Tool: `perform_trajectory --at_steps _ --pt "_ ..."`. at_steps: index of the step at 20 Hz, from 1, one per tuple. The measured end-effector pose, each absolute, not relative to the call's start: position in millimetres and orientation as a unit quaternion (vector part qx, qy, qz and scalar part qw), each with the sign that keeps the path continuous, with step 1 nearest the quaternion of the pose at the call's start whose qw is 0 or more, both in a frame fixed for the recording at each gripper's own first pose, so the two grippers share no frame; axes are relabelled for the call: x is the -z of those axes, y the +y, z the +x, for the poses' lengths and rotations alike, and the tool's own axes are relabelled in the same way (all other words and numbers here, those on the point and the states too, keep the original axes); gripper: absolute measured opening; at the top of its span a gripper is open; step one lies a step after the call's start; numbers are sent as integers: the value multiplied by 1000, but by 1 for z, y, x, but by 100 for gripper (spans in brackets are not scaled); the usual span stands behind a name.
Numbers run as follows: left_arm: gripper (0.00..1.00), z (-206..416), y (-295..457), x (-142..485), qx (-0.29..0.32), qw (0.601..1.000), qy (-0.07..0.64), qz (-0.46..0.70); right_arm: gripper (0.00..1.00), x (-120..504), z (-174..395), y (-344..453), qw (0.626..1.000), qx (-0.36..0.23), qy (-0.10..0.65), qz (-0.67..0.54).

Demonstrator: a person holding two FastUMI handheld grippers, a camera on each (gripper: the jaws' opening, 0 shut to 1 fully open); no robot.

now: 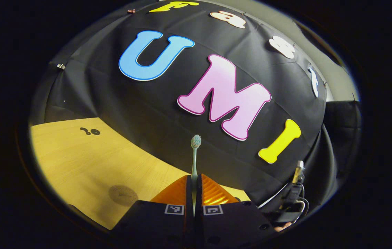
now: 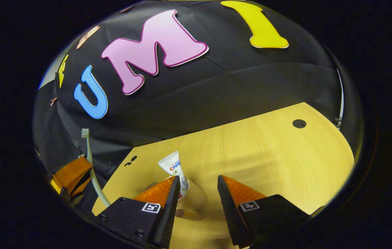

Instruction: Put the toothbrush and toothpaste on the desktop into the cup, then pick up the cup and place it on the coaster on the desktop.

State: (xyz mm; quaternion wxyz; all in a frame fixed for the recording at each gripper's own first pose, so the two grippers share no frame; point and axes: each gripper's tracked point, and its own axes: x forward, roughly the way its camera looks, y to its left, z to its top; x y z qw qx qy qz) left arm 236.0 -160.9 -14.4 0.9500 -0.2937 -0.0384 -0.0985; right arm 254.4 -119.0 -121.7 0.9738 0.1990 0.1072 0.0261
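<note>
Your left gripper [image 1: 193,193] pinches the toothbrush [image 1: 195,155] upright, head up, while your wide-open right gripper [image 2: 197,197] hovers over the cup [image 2: 196,199] holding the toothpaste [image 2: 175,169], lower right of the brush.

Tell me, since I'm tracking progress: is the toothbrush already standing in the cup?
No: the left gripper is shut on the toothbrush, holding it upright above the desk.

bare desktop [image 2: 268,152] lies open right of the cup [image 2: 196,199]; toothpaste [image 2: 175,169] occupies its mouth.
</note>
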Motion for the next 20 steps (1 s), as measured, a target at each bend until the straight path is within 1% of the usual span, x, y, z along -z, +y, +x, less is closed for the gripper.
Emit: perform_trajectory --at_steps 6,11,12,13,17,20 --pt "6 289 -182 27 95 951 -45 -290 67 157 225 -131 972 -29 150 176" --pt "6 326 -189 60 75 956 -39 -280 67 182 206 -118 968 -56 181 164" --pt "1 331 -189 68 72 958 -36 -277 67 186 205 -117 968 -59 186 158" --pt "6 335 -192 74 70 959 -34 -271 67 189 204 -114 968 -63 190 152" --pt "6 340 -204 92 70 967 -29 -243 66 195 203 -110 968 -73 199 132" --pt "6 340 -209 103 68 973 -24 -218 67 196 204 -114 966 -74 203 140"
